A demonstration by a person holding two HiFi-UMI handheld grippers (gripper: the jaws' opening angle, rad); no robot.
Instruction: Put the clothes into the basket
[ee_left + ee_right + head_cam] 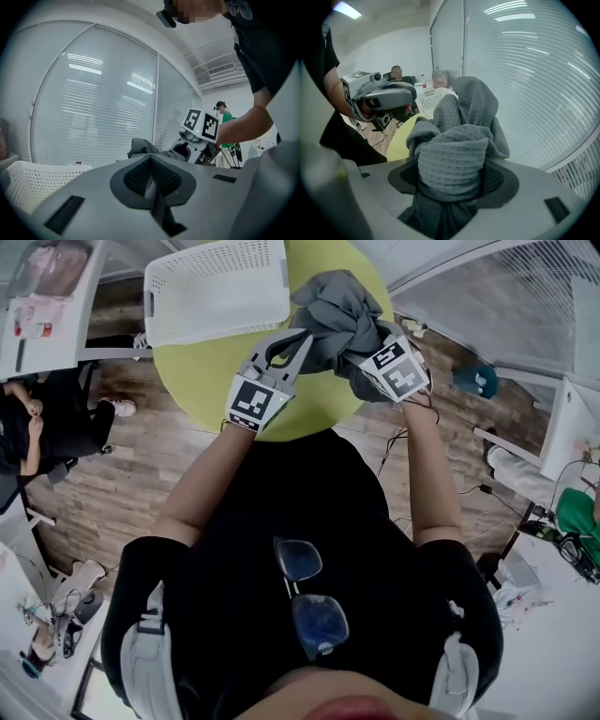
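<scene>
A grey waffle-knit garment [342, 320] hangs bunched between both grippers above the round yellow-green table [319, 409]. My right gripper [375, 357] is shut on a thick wad of that garment [457, 140], which fills its jaws and rises in front of the camera. My left gripper [286, 348] is shut, with a thin sliver of the grey cloth pinched between its pads [161, 176]; the rest of the garment [143, 147] shows just beyond. The white perforated basket [216, 287] stands on the table's far side, to the left of the garment.
The basket's rim [28, 180] lies low to the left of the left gripper. Windows with blinds [103, 103] stand beyond the table. A seated person [37, 427] and desks are at the left. Cables [394, 442] trail on the wooden floor at the right.
</scene>
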